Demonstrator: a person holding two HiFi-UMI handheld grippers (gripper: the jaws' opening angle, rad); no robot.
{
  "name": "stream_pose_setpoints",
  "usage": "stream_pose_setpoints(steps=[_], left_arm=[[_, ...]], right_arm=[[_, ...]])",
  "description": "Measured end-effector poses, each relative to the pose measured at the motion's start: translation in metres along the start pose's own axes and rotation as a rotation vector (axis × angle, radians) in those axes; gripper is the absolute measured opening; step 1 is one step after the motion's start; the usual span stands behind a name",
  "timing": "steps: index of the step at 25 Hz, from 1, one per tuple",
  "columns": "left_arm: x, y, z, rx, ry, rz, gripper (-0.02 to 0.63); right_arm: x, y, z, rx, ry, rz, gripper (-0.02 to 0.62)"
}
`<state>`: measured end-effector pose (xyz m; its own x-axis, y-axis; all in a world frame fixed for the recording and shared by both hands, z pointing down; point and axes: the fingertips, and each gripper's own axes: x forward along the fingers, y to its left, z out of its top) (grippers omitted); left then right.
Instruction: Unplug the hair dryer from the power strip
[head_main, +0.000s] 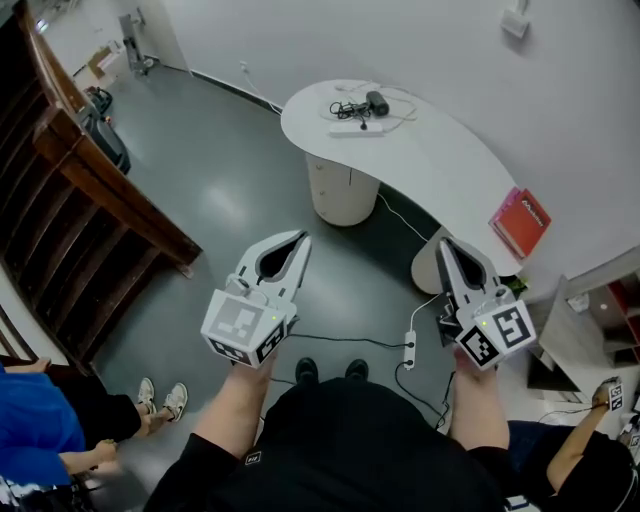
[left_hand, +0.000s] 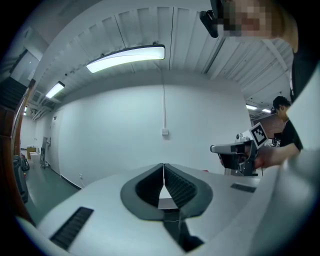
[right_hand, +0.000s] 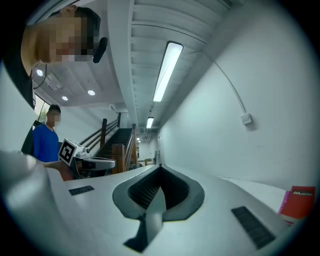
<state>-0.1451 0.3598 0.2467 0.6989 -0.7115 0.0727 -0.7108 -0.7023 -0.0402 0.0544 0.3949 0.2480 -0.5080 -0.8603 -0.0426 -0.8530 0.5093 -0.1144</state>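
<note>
The black hair dryer (head_main: 376, 102) lies on the far part of the curved white tabletop (head_main: 440, 150), amid tangled black cord, just behind a white power strip (head_main: 357, 128). A red box (head_main: 520, 220) sits at the tabletop's right end. Well apart from these, near the person, the left gripper (head_main: 300, 240) and right gripper (head_main: 443, 243) are held level above the grey floor (head_main: 230, 200). Each one's fingers (left_hand: 148, 186) are closed together on nothing.
</note>
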Motion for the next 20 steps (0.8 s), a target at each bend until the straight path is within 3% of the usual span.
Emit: stream_pose_setpoints(steps=[11,20], left_arm=[[0.027,-0.034,0.006,0.008,-0.014,0.025,0.014],[0.044,-0.019,-0.010,-0.024,0.001,0.056,0.014]], right_arm=[[-0.027,-0.036,0.003,0.030,-0.012,0.043,0.035],[-0.007,-0.052,-0.010,0.066,0.021,0.075,0.035]])
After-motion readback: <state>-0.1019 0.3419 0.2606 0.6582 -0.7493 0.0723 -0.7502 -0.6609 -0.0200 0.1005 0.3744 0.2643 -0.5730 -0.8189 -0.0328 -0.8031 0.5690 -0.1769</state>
